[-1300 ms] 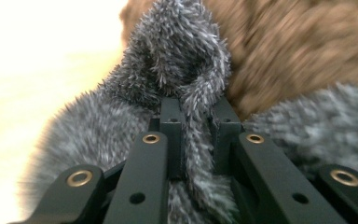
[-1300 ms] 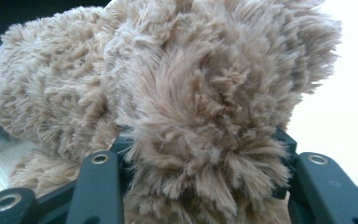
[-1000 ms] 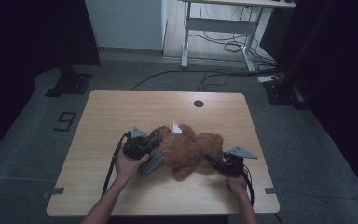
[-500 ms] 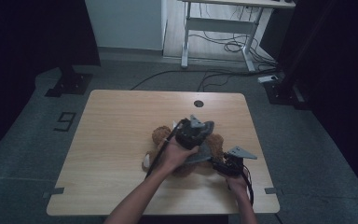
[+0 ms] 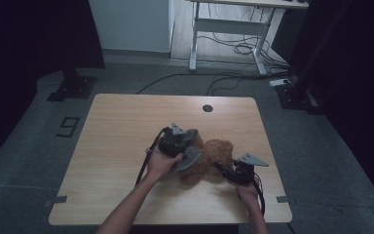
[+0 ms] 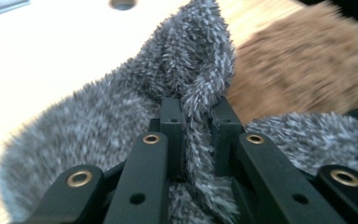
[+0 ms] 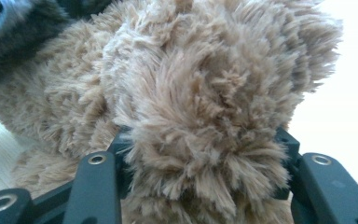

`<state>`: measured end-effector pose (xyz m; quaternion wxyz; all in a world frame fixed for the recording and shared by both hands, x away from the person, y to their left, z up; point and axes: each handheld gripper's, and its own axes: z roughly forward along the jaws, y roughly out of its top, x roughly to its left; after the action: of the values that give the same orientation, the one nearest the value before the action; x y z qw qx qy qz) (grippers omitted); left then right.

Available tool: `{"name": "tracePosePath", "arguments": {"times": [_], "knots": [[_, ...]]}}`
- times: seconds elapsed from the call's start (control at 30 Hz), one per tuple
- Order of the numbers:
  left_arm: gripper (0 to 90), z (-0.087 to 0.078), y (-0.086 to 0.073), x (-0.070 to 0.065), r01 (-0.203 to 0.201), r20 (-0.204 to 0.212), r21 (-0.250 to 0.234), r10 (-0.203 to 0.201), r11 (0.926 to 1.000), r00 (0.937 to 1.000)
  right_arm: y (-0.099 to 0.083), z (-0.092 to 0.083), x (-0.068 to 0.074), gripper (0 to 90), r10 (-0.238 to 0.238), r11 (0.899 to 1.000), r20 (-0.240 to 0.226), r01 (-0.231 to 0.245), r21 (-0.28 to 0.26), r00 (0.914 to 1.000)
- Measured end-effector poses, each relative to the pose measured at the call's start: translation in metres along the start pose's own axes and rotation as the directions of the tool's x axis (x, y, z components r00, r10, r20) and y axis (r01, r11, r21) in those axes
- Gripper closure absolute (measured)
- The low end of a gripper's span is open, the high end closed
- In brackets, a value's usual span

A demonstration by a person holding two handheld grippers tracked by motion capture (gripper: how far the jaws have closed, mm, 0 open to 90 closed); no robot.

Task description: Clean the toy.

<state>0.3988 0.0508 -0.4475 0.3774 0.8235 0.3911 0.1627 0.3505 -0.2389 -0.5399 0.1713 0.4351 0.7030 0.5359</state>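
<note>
Grey fleece [image 6: 186, 70] pinched in left gripper [image 6: 196, 112] jaws, close up.

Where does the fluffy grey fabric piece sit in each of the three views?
High view: the fluffy grey fabric piece lies centre, under the left gripper, against the brown plush teddy bear.
Left gripper view: it spreads across the middle and lower picture, a fold pinched between the jaws.
Right gripper view: a dark grey patch in the top left corner.
Shared landmark: the brown plush teddy bear, which the right gripper clamps.
</note>
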Motion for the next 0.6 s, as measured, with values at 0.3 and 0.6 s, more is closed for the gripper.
{"name": "tracePosePath", "arguments": {"times": [0.3,0.6], "knots": [[79.0,-0.008,-0.045,0.038,0.089,-0.057,0.035,-0.087,0.9954,0.9946,0.0,0.0,-0.001,45.4,0.007,1.0,-0.003,-0.007,-0.002,1.0],[78.4,-0.019,-0.044,0.049,0.088,-0.06,0.041,-0.086,0.9952,0.9945,-0.001,0.0,-0.002,45.4,0.017,1.0,-0.004,-0.017,-0.005,0.9998]]}}
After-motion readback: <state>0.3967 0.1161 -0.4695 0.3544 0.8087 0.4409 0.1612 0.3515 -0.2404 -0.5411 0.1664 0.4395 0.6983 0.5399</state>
